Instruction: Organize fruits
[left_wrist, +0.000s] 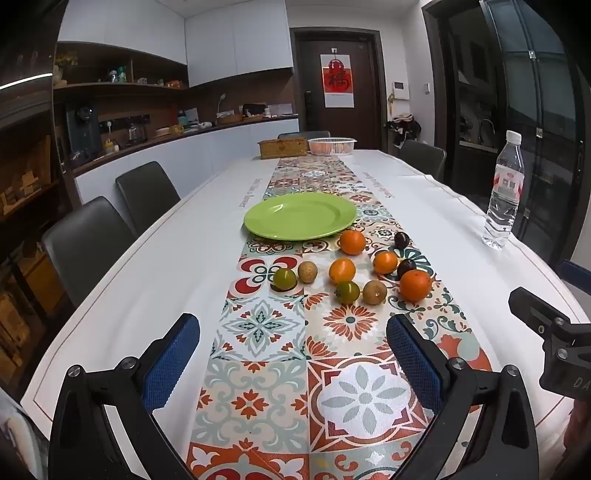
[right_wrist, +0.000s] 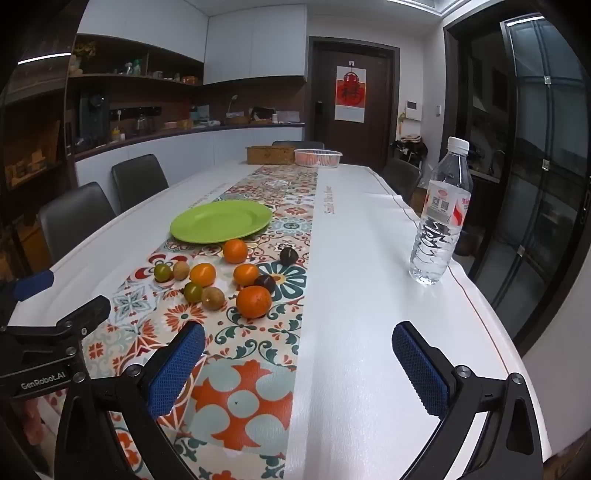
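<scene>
Ten fruits (left_wrist: 342, 270) lie loose on the patterned runner (left_wrist: 258, 332) of the tabletop (left_wrist: 147, 266), just in front of the green plate (left_wrist: 300, 215); four are orange, two green, two tan, two dark; nothing sits on the plate; left gripper (left_wrist: 293, 363) and right gripper (right_wrist: 299, 369) both hover with fingers (left_wrist: 171, 363) spread wide, holding nothing; a water bottle (right_wrist: 441, 218) stands apart on the white cloth.

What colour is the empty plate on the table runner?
The plate is plain light green, without pattern. The left wrist view shows it best.
</scene>
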